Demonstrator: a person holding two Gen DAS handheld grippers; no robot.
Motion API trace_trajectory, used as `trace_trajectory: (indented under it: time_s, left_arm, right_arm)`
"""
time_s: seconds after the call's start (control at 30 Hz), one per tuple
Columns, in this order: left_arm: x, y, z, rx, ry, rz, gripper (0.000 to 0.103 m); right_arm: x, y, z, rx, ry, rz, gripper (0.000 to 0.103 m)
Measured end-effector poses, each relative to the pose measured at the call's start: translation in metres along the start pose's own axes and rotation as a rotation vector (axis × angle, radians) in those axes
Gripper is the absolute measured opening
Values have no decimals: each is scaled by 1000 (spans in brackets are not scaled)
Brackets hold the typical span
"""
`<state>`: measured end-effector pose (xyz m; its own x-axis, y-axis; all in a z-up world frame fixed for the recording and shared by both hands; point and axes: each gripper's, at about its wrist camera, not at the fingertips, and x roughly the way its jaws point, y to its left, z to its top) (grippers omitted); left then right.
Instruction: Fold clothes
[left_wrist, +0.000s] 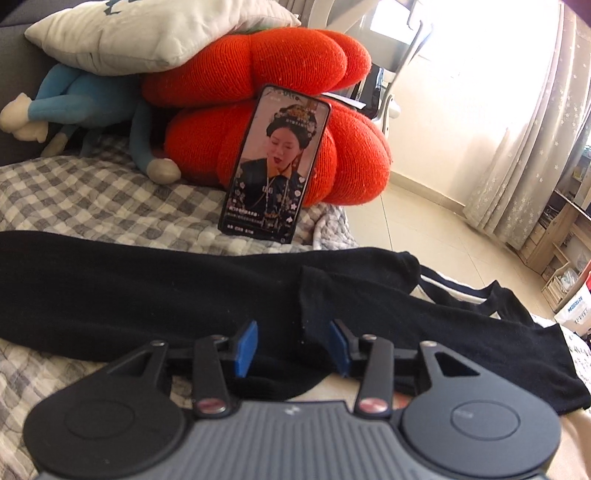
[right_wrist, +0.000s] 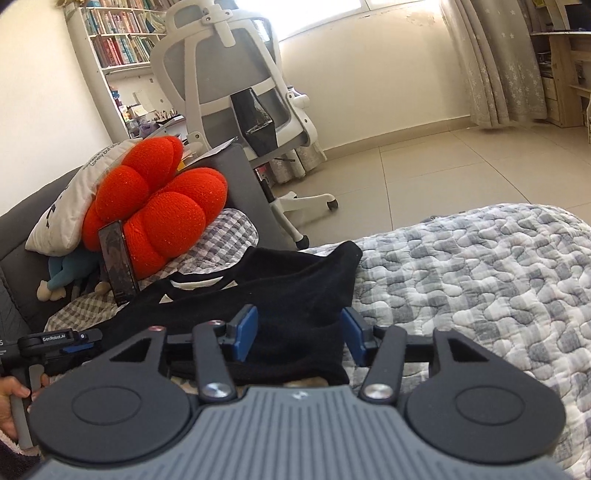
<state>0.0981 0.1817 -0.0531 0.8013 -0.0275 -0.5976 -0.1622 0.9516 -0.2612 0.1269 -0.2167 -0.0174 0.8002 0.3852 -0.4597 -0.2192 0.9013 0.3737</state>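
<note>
A black garment (left_wrist: 147, 295) with a white-striped collar lies spread across the quilted bed (left_wrist: 92, 206). My left gripper (left_wrist: 293, 347) hovers low over its near edge, blue pads apart, with black cloth lying between them but not pinched. In the right wrist view the same garment (right_wrist: 295, 280) ends in a folded black flap that sits between the fingers of my right gripper (right_wrist: 300, 334); those pads stand wide and do not press on it. The left gripper (right_wrist: 62, 345) also shows at the far left of that view, held by a hand (right_wrist: 9, 398).
A phone (left_wrist: 275, 166) with a lit screen leans on an orange pumpkin cushion (left_wrist: 343, 162) at the bed's head, beside a white pillow (left_wrist: 140, 33) and a blue plush toy (left_wrist: 77, 99). A white office chair (right_wrist: 240, 88) stands on the tiled floor past the bed's edge.
</note>
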Motion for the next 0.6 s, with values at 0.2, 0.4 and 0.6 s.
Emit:
trace_trajectory:
  time_s: [0.2, 0.4, 0.6]
  left_arm:
    - [8, 3, -6, -46, 3, -36, 16]
    - [-5, 1, -5, -71, -27, -32, 11]
    - [-13, -4, -5, -27, -29, 11, 11]
  right_arm:
    - [18, 25, -14, -113, 50, 45, 55]
    - [23, 45, -24, -308, 89, -20, 55]
    - [19, 56, -38, -548, 111, -71, 60]
